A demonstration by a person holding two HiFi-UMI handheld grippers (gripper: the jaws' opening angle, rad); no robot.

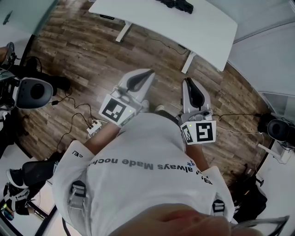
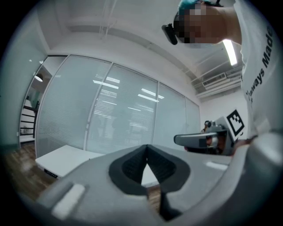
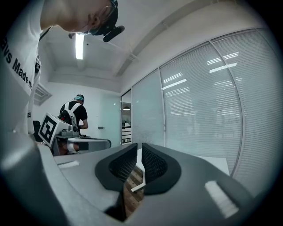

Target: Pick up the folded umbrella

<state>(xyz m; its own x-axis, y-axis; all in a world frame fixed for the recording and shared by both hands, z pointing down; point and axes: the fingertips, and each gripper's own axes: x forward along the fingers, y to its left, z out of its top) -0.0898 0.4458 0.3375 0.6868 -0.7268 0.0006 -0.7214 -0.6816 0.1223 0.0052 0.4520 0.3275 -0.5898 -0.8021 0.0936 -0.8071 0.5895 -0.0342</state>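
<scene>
A dark bundle that looks like the folded umbrella [image 1: 177, 4] lies on the white table [image 1: 184, 27] at the top of the head view, well ahead of both grippers. My left gripper [image 1: 147, 73] is held level in front of my body, over the wood floor, shut with its tips touching [image 2: 146, 148] and nothing between them. Beside it, my right gripper [image 1: 187, 81] also points level toward the table; a narrow gap shows between its pads [image 3: 139, 148], and it holds nothing. The umbrella is hidden in both gripper views.
A power strip [image 1: 94, 126] and cables lie on the floor at left. Dark rounded devices stand at left [image 1: 32, 92] and right [image 1: 279, 129]. A glass wall with blinds [image 2: 124, 119] runs behind the table. Another person [image 3: 75, 112] stands in the background.
</scene>
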